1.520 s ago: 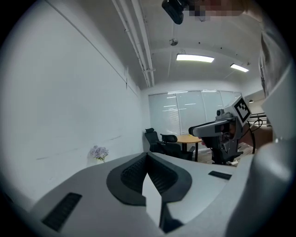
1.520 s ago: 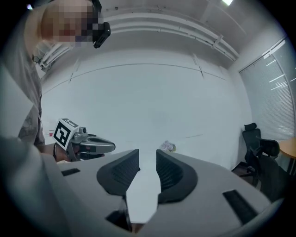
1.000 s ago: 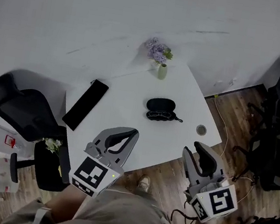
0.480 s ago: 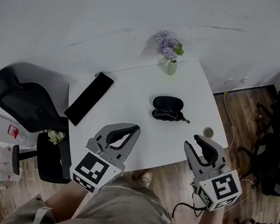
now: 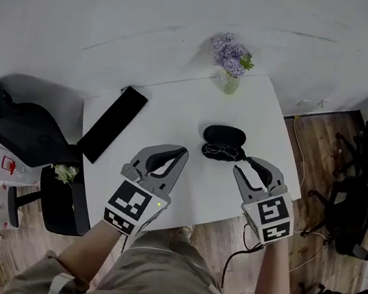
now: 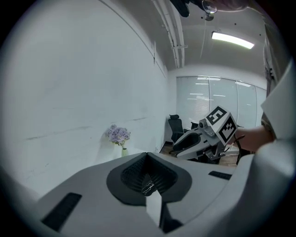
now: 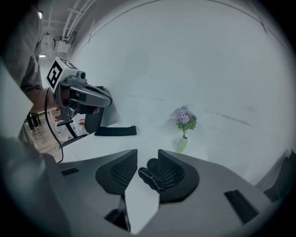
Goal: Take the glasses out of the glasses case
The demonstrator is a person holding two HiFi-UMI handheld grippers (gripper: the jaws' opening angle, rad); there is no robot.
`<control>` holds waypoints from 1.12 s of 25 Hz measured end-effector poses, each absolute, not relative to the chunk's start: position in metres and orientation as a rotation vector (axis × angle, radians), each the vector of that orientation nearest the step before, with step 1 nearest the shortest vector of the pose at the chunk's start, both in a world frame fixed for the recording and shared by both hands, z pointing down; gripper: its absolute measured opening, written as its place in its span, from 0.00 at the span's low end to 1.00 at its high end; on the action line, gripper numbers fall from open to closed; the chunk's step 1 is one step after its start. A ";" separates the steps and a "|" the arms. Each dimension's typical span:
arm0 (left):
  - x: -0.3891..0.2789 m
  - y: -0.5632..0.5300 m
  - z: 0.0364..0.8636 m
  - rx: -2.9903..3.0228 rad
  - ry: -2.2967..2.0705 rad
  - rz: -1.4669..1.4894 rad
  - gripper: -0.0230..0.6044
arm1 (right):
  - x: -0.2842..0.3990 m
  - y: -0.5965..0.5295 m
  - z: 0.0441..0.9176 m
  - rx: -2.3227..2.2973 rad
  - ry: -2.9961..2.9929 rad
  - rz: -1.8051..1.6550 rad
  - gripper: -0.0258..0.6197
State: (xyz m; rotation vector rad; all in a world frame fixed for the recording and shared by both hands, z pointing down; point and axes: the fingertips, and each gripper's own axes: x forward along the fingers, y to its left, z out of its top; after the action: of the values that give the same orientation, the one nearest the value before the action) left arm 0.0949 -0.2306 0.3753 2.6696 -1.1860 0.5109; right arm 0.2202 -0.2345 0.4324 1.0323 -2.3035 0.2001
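Glasses (image 5: 220, 152), folded, in the lower half of the open glasses case (image 5: 224, 134), just ahead of the right gripper (image 5: 244, 165) fingertips and not yet touched. Right fingers apart and opening wider, with nothing between the pads (case and frames merely seen through the gap). Left gripper (image 5: 183, 153) fingers together at the tips, clamped on nothing, with the case well ahead of them and off to their right.

Judged the likely failures thus. Could have shoved the light case across the smooth table (image 5: 175, 117) instead of lifting the frames, since nothing pinned it down. Could have dragged the case up along with the glasses for the same reason. Might have pinched a lens or bent a thin temple with hard pads closing off-centre. Might have knocked the lid shut on the way in. Risked little from the vase of flowers (image 5: 232, 59), well beyond the fingertips.

Found no brand, label or readable writing anywhere; saw only square black-and-white markers on the gripper cubes.
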 end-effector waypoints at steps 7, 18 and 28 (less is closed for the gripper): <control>0.093 -0.260 0.427 2.591 -1.143 0.560 0.06 | 0.213 -0.268 0.515 0.912 -2.162 0.125 0.28; 0.086 -0.276 0.498 2.491 -1.087 0.619 0.06 | 0.211 -0.296 0.623 0.663 -1.959 0.010 0.28; 0.079 -0.274 0.533 2.440 -1.042 0.671 0.06 | 0.205 -0.301 0.671 0.463 -1.844 -0.027 0.29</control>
State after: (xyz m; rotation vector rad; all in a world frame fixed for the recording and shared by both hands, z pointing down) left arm 0.0791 -0.2738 0.5332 2.4397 -1.0424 0.6706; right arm 0.2055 -0.3010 0.6711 0.4626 -1.8442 -0.0274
